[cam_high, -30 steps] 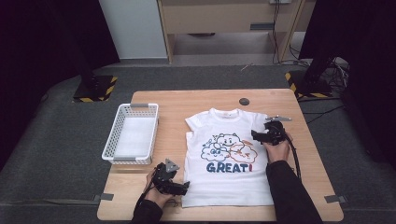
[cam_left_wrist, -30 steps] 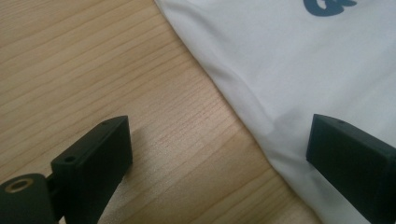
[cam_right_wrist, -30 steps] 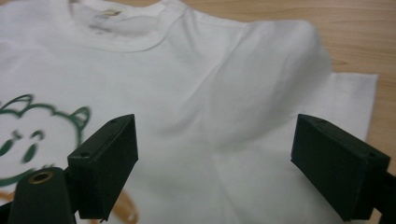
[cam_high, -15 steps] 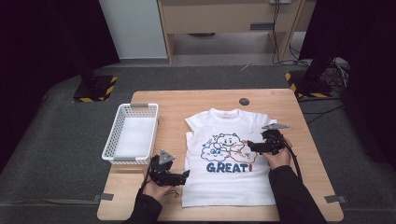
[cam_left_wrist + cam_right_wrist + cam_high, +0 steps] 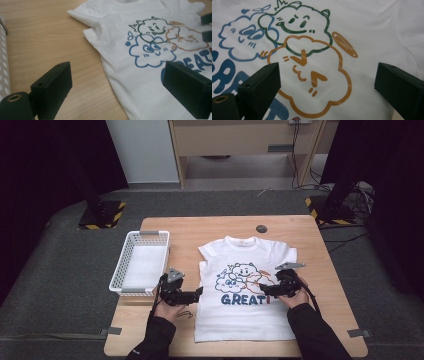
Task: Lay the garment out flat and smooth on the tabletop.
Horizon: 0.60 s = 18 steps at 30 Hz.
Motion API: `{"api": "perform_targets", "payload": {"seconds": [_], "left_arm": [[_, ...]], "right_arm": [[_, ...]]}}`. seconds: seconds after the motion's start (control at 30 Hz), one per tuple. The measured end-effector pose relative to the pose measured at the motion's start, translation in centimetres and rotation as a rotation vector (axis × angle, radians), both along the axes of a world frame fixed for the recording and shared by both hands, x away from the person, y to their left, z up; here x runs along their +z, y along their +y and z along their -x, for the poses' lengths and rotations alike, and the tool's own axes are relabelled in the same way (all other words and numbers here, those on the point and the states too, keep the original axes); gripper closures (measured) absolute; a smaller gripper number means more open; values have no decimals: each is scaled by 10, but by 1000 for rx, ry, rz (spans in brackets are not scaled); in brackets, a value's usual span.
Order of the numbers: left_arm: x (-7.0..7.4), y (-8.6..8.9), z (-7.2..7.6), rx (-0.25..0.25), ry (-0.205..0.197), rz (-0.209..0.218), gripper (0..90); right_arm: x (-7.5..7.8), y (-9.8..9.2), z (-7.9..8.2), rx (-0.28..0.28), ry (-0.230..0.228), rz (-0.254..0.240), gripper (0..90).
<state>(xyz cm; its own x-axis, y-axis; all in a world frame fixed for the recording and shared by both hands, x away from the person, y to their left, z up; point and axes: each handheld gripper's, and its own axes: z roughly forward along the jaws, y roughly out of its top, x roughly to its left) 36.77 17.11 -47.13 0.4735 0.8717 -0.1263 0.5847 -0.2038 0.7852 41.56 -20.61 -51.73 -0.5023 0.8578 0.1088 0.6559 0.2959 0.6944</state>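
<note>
On the table (image 5: 210,227), a white cartoon-printed T-shirt (image 5: 245,320) lies flat.

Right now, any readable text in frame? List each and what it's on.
"GREAT!" in blue letters across the chest of the shirt, under the cloud cartoons.
Neck label inside the shirt collar: too small and blurred to read.
Nothing else carries text.

Soft white cloth T-shirt (image 5: 245,290) on smooth matt wooden table (image 5: 210,227).
</note>
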Motion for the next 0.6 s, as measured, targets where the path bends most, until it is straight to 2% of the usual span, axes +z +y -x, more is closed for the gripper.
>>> {"api": "perform_targets", "payload": {"seconds": [0.1, 0.3, 0.37, 0.53, 0.6], "left_arm": [[1, -1, -5, 16, -10, 16, 92], [5, -9, -17, 21, -22, -3, 85], [5, -10, -20, 27, -40, 8, 93], [3, -15, -32, 56, -40, -19, 85], [2, -17, -36, 58, -42, -22, 86]], "right_arm": [[-1, 1, 3, 1, -1, 8, 63], [-7, 0, 10, 5, 22, 42, 63], [-8, 0, 12, 9, 24, 46, 63], [-11, 3, 17, 23, 23, 85, 58], [-12, 5, 19, 25, 8, 109, 57]]}}
